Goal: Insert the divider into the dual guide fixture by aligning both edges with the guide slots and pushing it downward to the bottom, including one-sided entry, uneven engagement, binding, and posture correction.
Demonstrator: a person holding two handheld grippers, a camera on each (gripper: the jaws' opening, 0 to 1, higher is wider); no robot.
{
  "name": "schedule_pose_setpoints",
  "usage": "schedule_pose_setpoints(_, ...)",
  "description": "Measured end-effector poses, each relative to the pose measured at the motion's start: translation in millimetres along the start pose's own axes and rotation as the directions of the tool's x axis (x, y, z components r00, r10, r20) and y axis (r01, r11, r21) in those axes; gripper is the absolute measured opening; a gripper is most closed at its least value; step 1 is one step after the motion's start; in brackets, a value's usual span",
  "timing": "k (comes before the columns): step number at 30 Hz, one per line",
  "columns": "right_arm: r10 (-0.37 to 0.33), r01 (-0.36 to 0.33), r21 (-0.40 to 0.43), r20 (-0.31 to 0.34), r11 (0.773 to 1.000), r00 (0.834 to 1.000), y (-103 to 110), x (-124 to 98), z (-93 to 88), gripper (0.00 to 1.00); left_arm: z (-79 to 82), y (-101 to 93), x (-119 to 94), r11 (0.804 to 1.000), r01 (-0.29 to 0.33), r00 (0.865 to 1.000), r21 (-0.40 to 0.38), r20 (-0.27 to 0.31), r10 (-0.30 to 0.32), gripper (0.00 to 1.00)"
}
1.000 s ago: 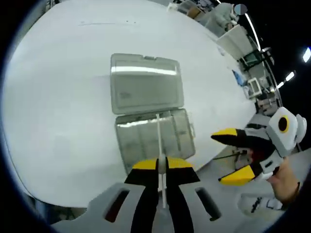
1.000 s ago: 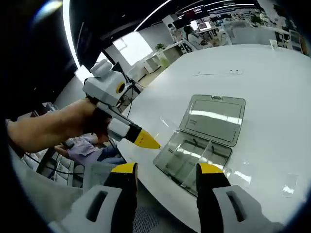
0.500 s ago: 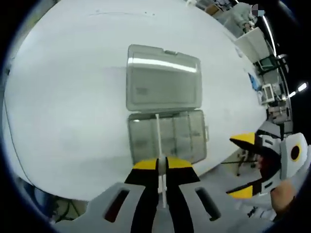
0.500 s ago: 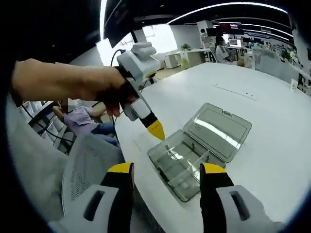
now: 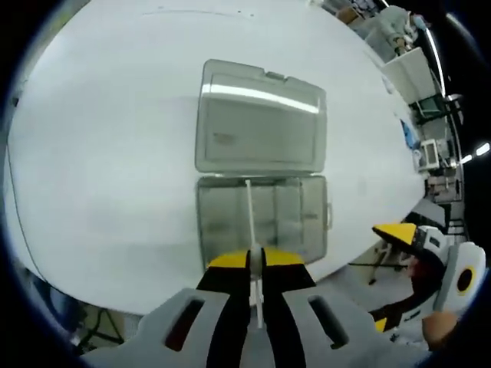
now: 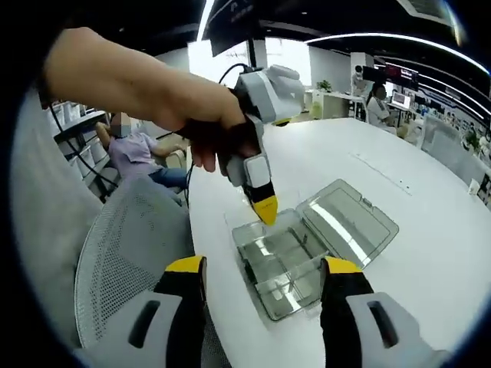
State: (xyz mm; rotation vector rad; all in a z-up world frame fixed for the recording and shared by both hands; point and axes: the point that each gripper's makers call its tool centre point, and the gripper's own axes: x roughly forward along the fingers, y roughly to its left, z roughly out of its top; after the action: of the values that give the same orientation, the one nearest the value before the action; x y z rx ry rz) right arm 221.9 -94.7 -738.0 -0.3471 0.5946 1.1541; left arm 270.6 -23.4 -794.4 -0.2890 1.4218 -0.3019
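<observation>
Bright, even overhead light in both views. Bench (image 5: 100, 146) surface reads near-white, slightly blown out around the open clear case (image 5: 261, 188). Ceiling strip lights reflect as a white bar on the case lid (image 5: 259, 93) in the left gripper view and as streaks on the lid in the right gripper view. Shadows faint. Strong fisheye bending away from the case; background beyond the bench soft. Hand (image 6: 165, 96) near lens slightly blurred.

White round table (image 5: 100, 153); bare top apart from one item. Clear plastic box (image 5: 261, 222) is laid on it near the edge, lid (image 5: 261, 119) folded back flat on the surface, compartments exposed.
</observation>
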Motion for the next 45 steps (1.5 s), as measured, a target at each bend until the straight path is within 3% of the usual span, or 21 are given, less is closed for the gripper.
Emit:
schedule_pose_setpoints(6,0.007,-0.006,-0.062,0.007,0.998,1.000,0,-1,-0.3,0.60,1.3,-2.3,4,1.000,-0.008,1.000,0.004,0.002,0.008,0.01)
schedule_pose_setpoints(10,0.011,-0.013,-0.091,-0.020,0.996,1.000,1,0,-6.7,0.62,1.2,-1.5,7,1.000,-0.012,1.000,0.002,0.001,0.012,0.01)
schedule_pose_setpoints(45,0.039,-0.039,-0.046,-0.005,0.998,0.999,2,-1,-14.2,0.64,3.5,3.2,28,0.999,-0.035,0.999,-0.007,-0.031,0.034,0.01)
